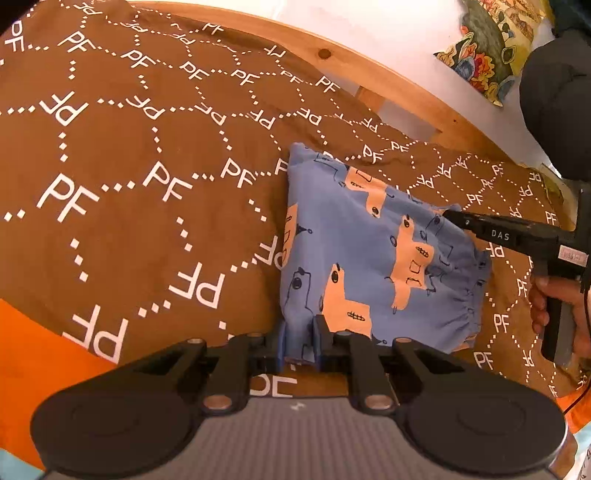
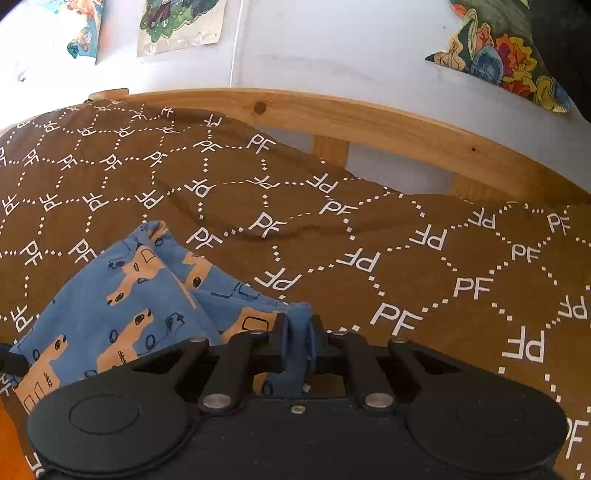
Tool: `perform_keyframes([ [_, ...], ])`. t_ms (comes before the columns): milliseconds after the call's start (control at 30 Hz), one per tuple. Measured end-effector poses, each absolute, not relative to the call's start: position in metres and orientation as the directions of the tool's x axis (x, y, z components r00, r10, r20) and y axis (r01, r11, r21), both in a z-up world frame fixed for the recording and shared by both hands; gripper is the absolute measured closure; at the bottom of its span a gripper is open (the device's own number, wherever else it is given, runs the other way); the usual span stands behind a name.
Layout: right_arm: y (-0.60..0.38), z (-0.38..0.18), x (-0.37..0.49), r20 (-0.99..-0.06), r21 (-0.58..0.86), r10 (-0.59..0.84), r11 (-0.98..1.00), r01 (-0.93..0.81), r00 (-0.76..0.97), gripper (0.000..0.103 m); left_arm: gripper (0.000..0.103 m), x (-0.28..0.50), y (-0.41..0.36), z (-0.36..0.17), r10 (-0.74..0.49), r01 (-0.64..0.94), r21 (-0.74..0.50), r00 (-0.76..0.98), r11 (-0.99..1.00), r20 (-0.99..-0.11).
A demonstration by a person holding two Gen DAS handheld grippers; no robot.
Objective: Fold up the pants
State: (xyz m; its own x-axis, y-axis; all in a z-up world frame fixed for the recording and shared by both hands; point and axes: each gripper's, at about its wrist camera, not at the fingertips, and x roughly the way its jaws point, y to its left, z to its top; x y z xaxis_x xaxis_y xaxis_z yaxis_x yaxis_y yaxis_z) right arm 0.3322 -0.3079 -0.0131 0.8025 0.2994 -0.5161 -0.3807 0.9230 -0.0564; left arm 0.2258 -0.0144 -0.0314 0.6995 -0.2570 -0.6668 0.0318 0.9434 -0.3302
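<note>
pants: small blue pair (image 1: 369, 254) with tan truck-looking prints, already doubled over into a chunky rectangle, lying on the bed toward the wooden rail side. The gathered waistband end is sitting on the right in the left wrist view.

bedspread: brown cover (image 1: 147, 155) with white "PF" letters and dotted lines all over, and it's wrinkling up a bit just past the pants.

left gripper: the left gripper (image 1: 298, 341) is pinching the near edge of the pants, a fold of blue cloth bunching up between its two fingers, jaws nearly closed on it.

right gripper: the right gripper (image 2: 297, 341) is clamping a corner of the same fabric, cloth squeezed between the pads and a bit of it hanging back toward the camera. In the left view its black tip is reaching in from the right, over the far right corner.

hand: a person's hand (image 1: 554, 306) is wrapping around the right gripper's handle at the right edge.

bed frame: light wood rail (image 2: 332, 114) is running along the far side of the cover.

wall: white, with colourful drawings (image 2: 177, 22) stuck on it.
</note>
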Motion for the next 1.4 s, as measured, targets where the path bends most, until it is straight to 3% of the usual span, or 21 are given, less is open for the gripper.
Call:
perform_keyframes([
  [167,-0.31,-0.01,0.329,-0.515,-0.063,0.272,0.934,-0.352,0.813,0.09,0.086,0.228,-0.017,-0.029,-0.25,0.028,-0.32,0.69,0.947,-0.679],
  [500,-0.326,-0.006,0.321,-0.487,-0.063,0.203,0.962,-0.266,0.849,0.09,0.072,0.224,-0.016,-0.023,-0.221,0.014,-0.291,0.689,0.956,-0.691],
  [567,-0.33,-0.003,0.316,-0.477,-0.051,0.191,0.968,-0.244,0.858,0.085,0.065,0.222,-0.016,-0.02,-0.213,0.012,-0.284,0.693,0.959,-0.689],
  [633,-0.333,0.0,0.31,-0.464,-0.039,0.19,0.972,-0.234,0.865,0.082,0.039,0.219,-0.017,-0.017,-0.201,0.008,-0.274,0.7,0.962,-0.686],
  [833,-0.341,0.011,0.281,-0.421,0.013,0.197,0.977,-0.212,0.885,0.047,0.006,0.209,-0.017,-0.001,-0.143,-0.016,-0.226,0.731,0.974,-0.668],
  [967,-0.339,0.016,0.258,-0.393,0.046,0.222,0.974,-0.222,0.892,0.023,0.001,0.201,-0.018,0.011,-0.095,-0.051,-0.202,0.754,0.978,-0.65],
  [1133,-0.333,0.022,0.234,-0.349,0.047,0.234,0.971,-0.233,0.907,0.003,0.0,0.192,-0.027,0.023,-0.044,-0.046,-0.129,0.789,0.991,-0.613],
  [1400,-0.328,0.026,0.183,-0.302,0.088,0.206,0.978,-0.188,0.931,0.001,0.0,0.17,-0.037,0.032,-0.032,-0.039,-0.115,0.828,0.993,-0.559],
])
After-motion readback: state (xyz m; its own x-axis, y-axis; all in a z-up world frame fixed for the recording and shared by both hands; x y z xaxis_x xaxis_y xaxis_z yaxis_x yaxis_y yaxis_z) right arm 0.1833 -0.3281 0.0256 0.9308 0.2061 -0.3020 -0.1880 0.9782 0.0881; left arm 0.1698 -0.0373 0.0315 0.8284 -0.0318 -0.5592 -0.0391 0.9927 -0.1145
